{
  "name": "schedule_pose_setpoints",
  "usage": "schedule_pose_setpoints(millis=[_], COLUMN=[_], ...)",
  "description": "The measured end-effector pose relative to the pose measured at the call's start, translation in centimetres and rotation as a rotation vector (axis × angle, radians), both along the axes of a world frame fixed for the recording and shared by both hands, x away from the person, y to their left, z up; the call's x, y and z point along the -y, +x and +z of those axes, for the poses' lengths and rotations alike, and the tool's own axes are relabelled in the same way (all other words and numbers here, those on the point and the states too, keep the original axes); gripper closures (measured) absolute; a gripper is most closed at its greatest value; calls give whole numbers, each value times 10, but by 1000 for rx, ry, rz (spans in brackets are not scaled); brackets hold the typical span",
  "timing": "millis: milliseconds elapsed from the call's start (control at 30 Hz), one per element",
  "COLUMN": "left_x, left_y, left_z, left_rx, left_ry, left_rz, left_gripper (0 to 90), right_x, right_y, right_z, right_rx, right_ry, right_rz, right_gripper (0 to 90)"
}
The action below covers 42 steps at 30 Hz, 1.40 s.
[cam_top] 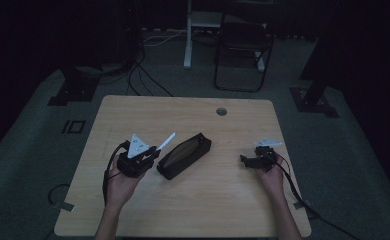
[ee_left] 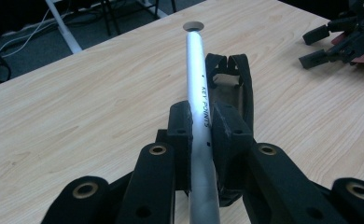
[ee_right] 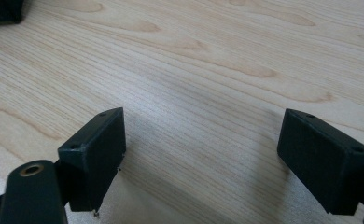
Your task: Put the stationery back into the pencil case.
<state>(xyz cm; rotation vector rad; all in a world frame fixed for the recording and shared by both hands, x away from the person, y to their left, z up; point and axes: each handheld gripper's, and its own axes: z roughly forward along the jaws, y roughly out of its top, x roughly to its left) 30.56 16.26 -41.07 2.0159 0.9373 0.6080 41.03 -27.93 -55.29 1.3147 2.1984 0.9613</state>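
Left gripper [ee_left: 202,126]: jaws clenched on a silver pen [ee_left: 197,88], held above the open black case [cam_top: 184,155] mid-tabletop [cam_top: 223,200]. Right gripper [ee_right: 201,158]: jaws released, empty, well apart to the right. Judgement: pen picked up; placing it in the case remains.

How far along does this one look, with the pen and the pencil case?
Done: the left gripper has the white pen clamped between its fingers, lifted and aimed toward the pencil case. In hand: the black case lies open mid-table, with the pen beside it, not inside. Left: likely putting the pen in and closing the case. The right gripper is open over bare table.
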Motion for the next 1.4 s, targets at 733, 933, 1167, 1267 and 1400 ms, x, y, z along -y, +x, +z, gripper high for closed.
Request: schedule_pose_setpoints(millis=[733, 933, 1167, 1267, 1400], left_x=[4, 6, 7, 8, 8], left_y=[8, 10, 12, 13, 14], left_z=[6, 6, 6, 5, 5], left_rx=[11, 12, 10, 11, 10], left_ry=[1, -5, -9, -13, -16], left_rz=[-18, -26, -33, -35, -38], left_gripper=[786, 786, 786, 786, 786], right_x=[0, 0, 0, 0, 0], right_y=[0, 0, 0, 0, 0], right_z=[0, 0, 0, 0, 0], right_rx=[0, 0, 0, 0, 0], right_ry=[0, 0, 0, 0, 0], right_rz=[0, 0, 0, 0, 0], right_gripper=[152, 152, 152, 152, 152])
